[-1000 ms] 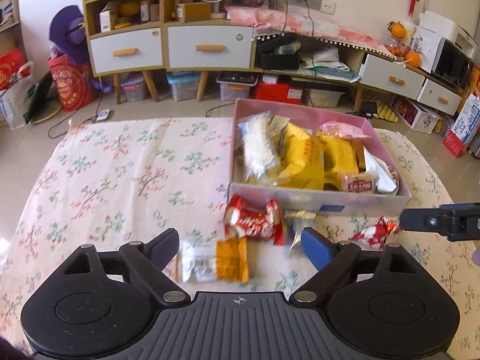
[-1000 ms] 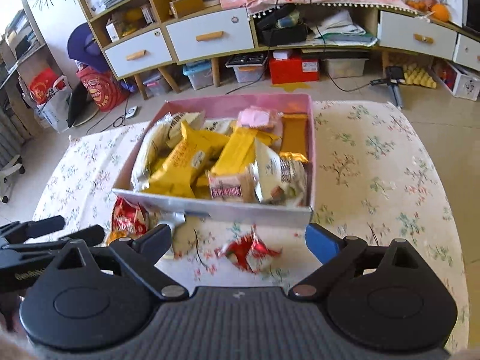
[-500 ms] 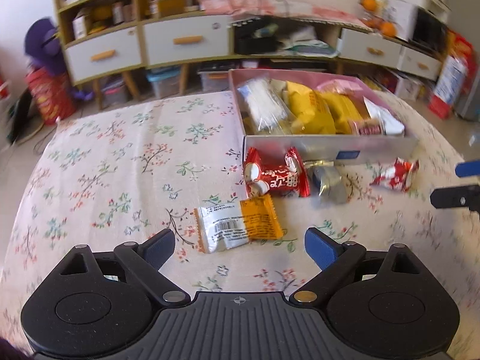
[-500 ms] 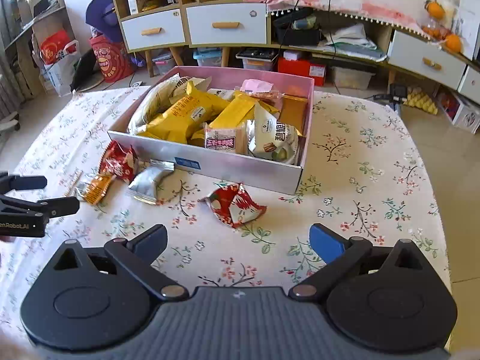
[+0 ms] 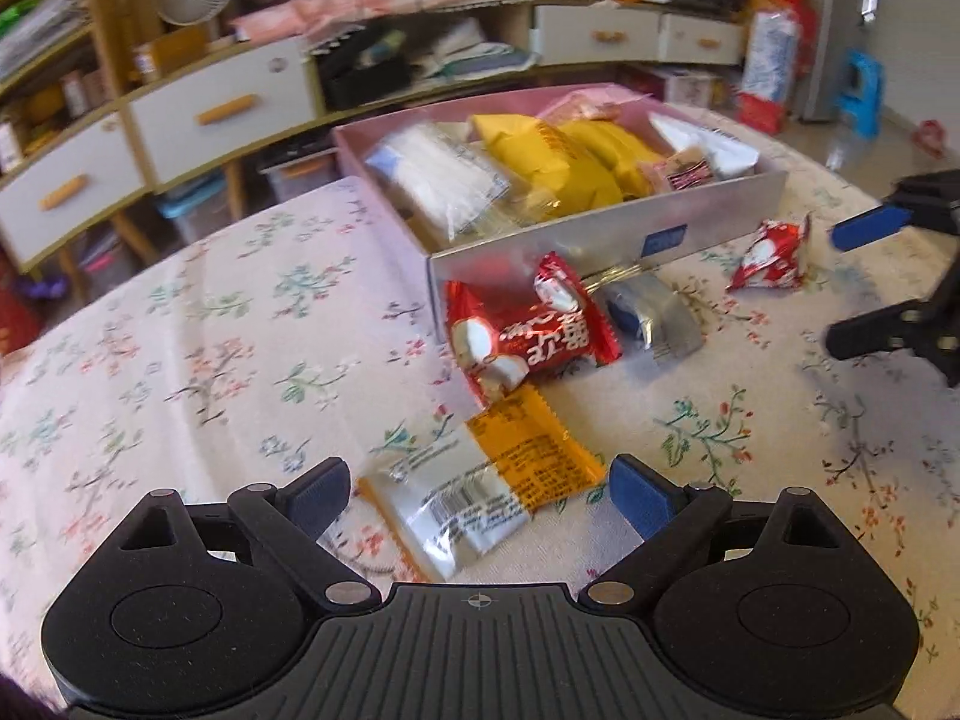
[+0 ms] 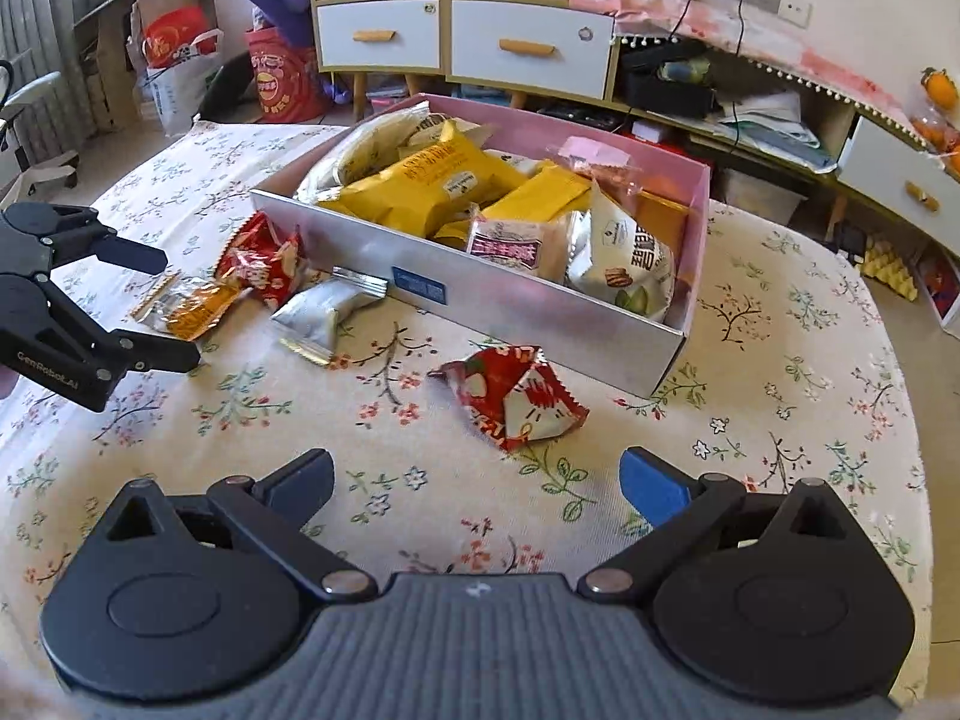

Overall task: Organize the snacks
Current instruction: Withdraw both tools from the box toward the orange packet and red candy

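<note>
Snacks are mostly sitting in the pink box point(image 6: 690, 228) already, but four packets are still lying loose on the floral tabletop point(image 6: 780, 372) in front of it, so this looks like the pick-up-the-stragglers stage. Left claw point(image 5: 474, 495) is hanging wide with nothing in it, right over the orange-and-clear packet point(image 5: 486, 480), which is lying between its fingers point(image 5: 639, 495) but not pinched yet as far as I can tell. Just beyond that, the red packet point(image 5: 528, 330) is leaning against the box's silver front wall, with the silver pouch point(image 5: 654, 318) touching it on the right. Right claw point(image 6: 477, 480) is also gaping wide and empty, pointing at the crumpled red-and-white wrapper point(image 6: 516, 396) lying near the box corner. My guess is the next move is the left one dropping a bit lower and squeezing on the orange packet; it's flat and crinkly, so it probably needs the fingers right down at the cloth. Compared with half a second back, the left claw is sitting much closer in and lower, with the orange packet now right at its fingers instead of out ahead of them, and the view is swinging round so the box is looking tilted. The right one is also hovering closer to its red wrapper.
</note>
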